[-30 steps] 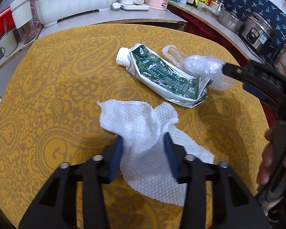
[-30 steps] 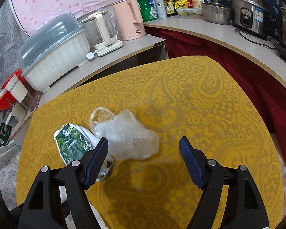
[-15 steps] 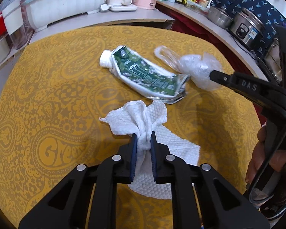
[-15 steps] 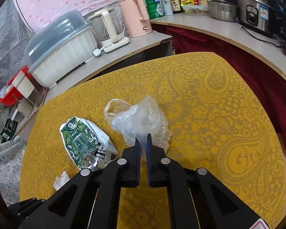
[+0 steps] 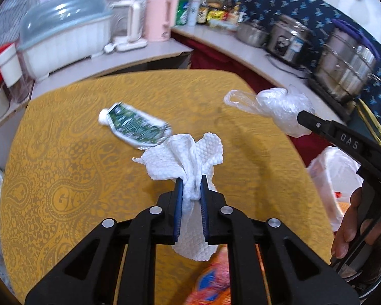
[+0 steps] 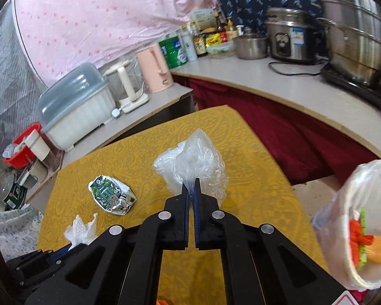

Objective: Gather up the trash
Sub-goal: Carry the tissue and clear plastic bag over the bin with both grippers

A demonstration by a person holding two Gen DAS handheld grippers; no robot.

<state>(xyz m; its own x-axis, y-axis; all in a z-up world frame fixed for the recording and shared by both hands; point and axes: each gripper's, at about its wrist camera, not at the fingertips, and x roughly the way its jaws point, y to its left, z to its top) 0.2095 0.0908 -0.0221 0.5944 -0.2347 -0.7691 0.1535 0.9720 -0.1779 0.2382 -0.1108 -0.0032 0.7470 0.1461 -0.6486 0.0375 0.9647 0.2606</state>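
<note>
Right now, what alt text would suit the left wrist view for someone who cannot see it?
The left gripper pinches a white paper towel above a yellow table. A crushed green carton lies behind; at right, the right gripper holds a clear plastic bag.
</note>
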